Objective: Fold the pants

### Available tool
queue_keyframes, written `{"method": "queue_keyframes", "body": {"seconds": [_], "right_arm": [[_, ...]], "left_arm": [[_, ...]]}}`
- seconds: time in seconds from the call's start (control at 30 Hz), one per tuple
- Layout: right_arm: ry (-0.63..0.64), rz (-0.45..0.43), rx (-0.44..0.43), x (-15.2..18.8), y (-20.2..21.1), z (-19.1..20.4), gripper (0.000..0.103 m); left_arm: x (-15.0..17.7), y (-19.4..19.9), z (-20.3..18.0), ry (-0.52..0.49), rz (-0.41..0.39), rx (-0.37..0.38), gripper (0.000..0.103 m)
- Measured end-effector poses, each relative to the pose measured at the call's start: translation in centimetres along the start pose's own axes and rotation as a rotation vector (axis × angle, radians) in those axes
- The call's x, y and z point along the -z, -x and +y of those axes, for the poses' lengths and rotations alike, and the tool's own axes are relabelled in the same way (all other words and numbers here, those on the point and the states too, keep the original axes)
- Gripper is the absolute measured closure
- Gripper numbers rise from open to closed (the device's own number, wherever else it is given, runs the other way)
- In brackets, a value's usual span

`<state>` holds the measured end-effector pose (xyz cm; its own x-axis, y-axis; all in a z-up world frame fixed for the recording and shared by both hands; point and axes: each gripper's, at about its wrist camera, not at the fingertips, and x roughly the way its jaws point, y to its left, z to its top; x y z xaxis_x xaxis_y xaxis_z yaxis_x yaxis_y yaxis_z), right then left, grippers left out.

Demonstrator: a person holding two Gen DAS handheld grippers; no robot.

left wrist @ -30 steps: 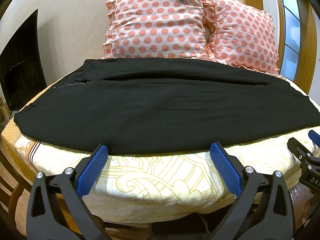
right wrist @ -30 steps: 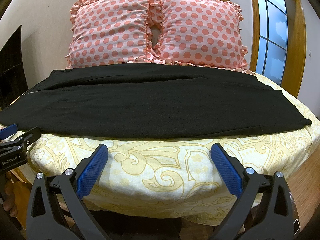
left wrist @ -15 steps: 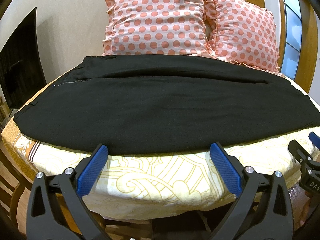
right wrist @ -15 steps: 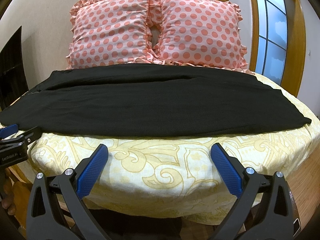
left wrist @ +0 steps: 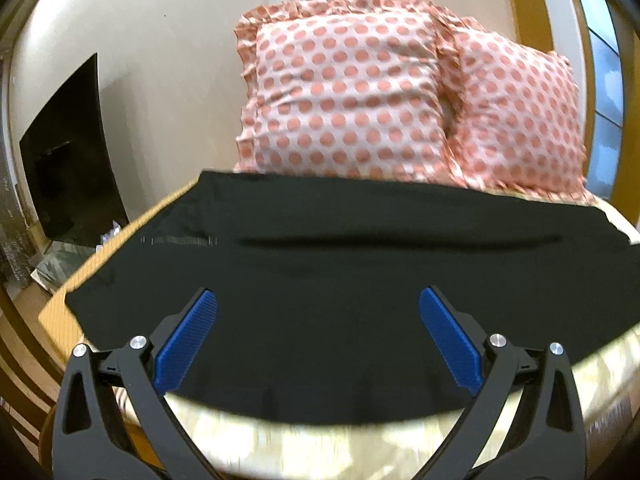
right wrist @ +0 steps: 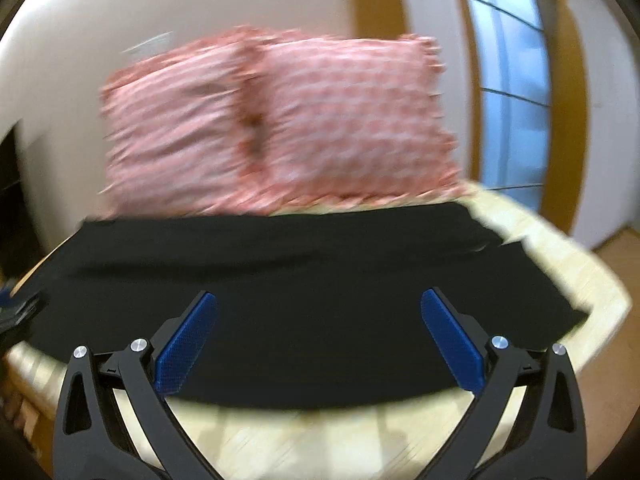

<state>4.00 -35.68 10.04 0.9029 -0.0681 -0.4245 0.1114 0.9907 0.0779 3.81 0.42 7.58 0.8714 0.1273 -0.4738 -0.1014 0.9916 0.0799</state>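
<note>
Black pants lie flat and sideways across the bed, waistband to the left, leg hems to the right. My left gripper is open and empty, its blue pads over the near edge of the pants toward the waist end. My right gripper is open and empty over the near edge toward the hem end. The left gripper's tip shows at the left edge of the right wrist view. Both views are motion-blurred.
The bed has a yellow patterned cover. Two pink polka-dot pillows stand against the wall behind the pants. A dark screen stands at the left. A window and wood floor are at the right.
Both grippers have moved forward and up from below the bed's edge to over the near edge of the pants. Both stay open. The pants have not moved.
</note>
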Motion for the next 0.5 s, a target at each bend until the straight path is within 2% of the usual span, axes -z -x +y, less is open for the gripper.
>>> {"method": "queue_keyframes", "body": {"seconds": [0.07,0.17,0.2,0.3,0.43,0.5], "right_arm": [[-0.04,0.055,0.067,-3.0,-3.2,-2.2,0.001],[-0.118,0.164,0.18,-7.0,-9.7,-5.6,0.001],[-0.151,0.223,0.224,-8.4,-13.0,-7.1,0.001],[-0.203,0.347,0.334,-10.4,-19.9,-9.7,0.012],[-0.264,0.453,0.437,-11.4,-27.3,-12.4,0.029],[-0.314,0.486,0.49,-11.5,-30.2,-13.7,0.032]], "left_arm": [[-1.5,-1.5,-0.5,-0.012,0.0,-0.027,0.002],[-3.1,-3.6,-1.2,-0.039,-0.006,-0.058,0.002],[-3.6,-4.4,-1.4,-0.048,-0.004,-0.068,0.002],[-4.5,-6.3,-1.7,-0.063,0.005,-0.09,0.002],[-5.2,-8.4,-1.8,-0.064,0.032,-0.113,0.002],[-5.3,-9.4,-1.7,-0.065,0.057,-0.128,0.002]]}}
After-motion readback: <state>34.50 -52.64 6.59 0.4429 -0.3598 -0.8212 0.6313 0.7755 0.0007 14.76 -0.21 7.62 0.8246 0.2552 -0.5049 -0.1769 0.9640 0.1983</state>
